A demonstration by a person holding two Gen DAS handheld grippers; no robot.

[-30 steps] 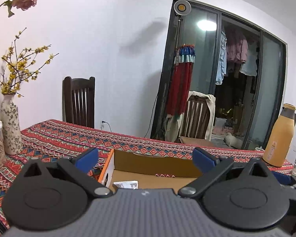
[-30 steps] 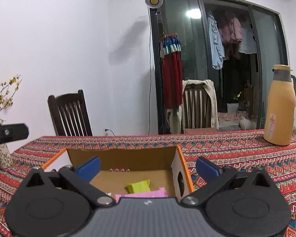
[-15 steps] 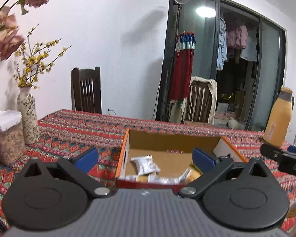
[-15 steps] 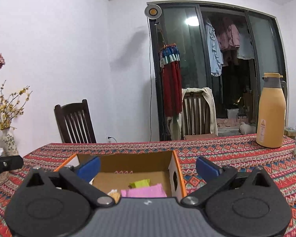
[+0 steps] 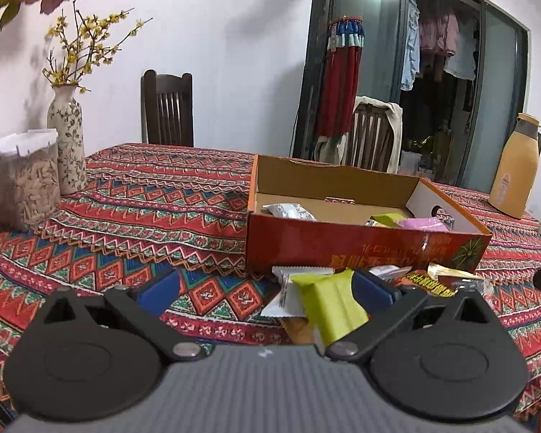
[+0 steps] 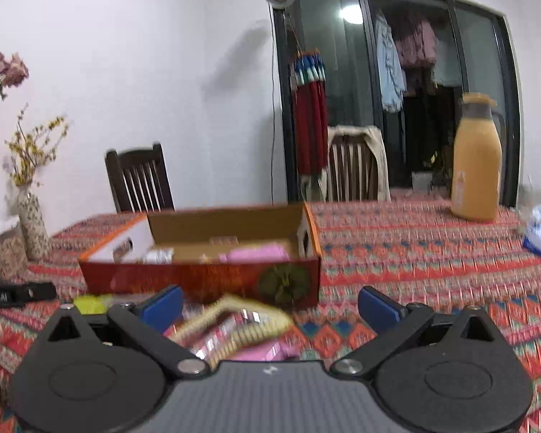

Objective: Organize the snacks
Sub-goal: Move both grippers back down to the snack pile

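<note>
Here the left hand-held gripper hangs low over the tabletop with its jaws spread wide and nothing between them, and the right hand-held gripper is likewise released and empty. The loose snacks lie in a small heap on the patterned cloth just in front of the cardboard box: a green packet sits nearest the left gripper, partly over a white packet, with a yellow-and-black wrapper off to the right. Inside the box a silver packet and a pink packet already rest on the floor of it.

These are probably light, crinkly film wrappers, slippery and easily crushed, so a gentle pinch across the flat middle or on a sealed end seam looks safest; a hard squeeze could break what is inside. Overlapping packets may also lift or slide together.

Much is hard to read. The right wrist view is smeared by motion, so the wrappers below that gripper, a yellowish packet among them, blur into one another. The gripper bodies cover the near edge of the heap, and the box's front wall hides part of its contents.
</note>
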